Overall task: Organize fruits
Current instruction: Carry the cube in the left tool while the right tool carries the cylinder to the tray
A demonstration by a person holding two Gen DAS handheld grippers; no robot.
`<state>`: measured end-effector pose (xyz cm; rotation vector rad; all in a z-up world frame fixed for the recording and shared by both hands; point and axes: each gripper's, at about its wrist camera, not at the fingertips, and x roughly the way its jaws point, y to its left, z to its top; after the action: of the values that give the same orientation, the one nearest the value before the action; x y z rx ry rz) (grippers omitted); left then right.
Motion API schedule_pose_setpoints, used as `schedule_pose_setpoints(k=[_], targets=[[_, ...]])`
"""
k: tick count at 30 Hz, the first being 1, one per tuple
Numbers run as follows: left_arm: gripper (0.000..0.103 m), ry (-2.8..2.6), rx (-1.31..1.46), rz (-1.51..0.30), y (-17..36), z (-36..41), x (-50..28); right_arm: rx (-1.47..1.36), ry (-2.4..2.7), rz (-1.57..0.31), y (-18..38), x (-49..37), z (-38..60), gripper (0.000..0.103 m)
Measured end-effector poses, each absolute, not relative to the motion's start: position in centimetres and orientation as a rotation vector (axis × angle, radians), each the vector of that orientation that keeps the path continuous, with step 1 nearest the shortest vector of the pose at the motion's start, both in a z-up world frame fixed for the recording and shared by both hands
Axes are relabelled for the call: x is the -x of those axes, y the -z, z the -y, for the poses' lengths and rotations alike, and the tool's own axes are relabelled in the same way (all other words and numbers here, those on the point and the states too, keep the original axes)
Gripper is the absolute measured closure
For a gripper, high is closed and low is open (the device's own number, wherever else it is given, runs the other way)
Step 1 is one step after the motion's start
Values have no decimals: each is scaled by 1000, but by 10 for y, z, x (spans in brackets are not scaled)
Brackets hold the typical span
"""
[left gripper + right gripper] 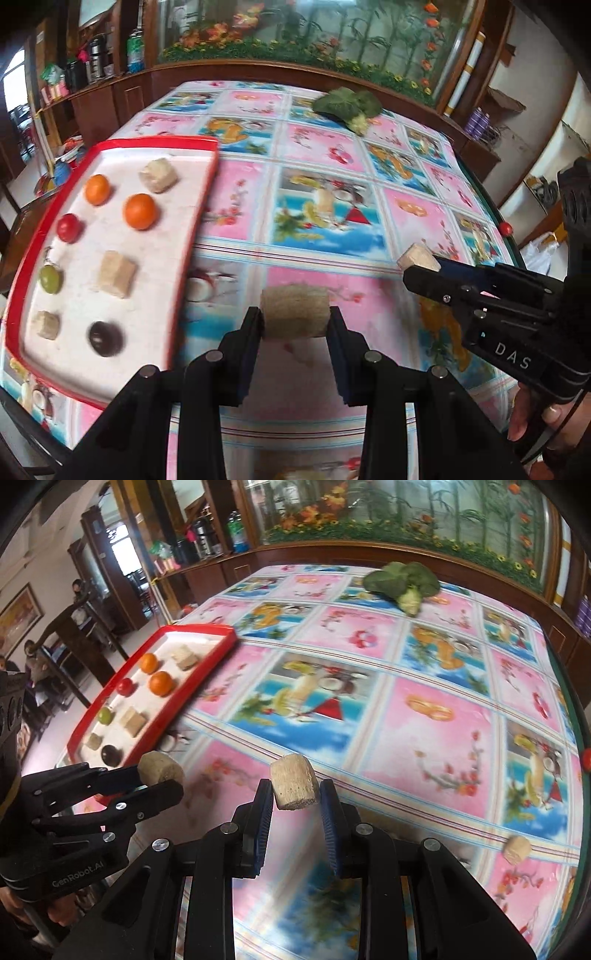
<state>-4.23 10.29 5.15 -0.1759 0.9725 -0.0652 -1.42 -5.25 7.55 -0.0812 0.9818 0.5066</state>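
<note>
My left gripper [295, 317] is shut on a beige sugarcane chunk [294, 310] above the tablecloth, right of the red tray [207, 177]. It also shows in the right wrist view [162, 777] holding its chunk [160, 768]. My right gripper [295, 794] is shut on another beige chunk [293, 784]; it shows in the left wrist view [421, 267] with that chunk [417, 258]. The tray [207, 657] holds two oranges [139, 211], a red fruit [68, 228], a green fruit [50, 279], a dark fruit [105, 338] and three beige chunks [116, 273].
A broccoli head [347, 105] [404, 581] lies at the table's far side. A loose beige chunk [517, 849] lies at the right on the tablecloth. A wooden cabinet [258, 74] runs behind the table. The table edge [509, 229] curves at the right.
</note>
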Motion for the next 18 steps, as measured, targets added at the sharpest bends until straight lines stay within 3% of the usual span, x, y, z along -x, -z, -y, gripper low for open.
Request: schedule_pose_setpoints(k=[18], targets=[[65, -176, 228, -925, -53, -229, 44, 143, -684, -949, -88, -13, -71, 78]])
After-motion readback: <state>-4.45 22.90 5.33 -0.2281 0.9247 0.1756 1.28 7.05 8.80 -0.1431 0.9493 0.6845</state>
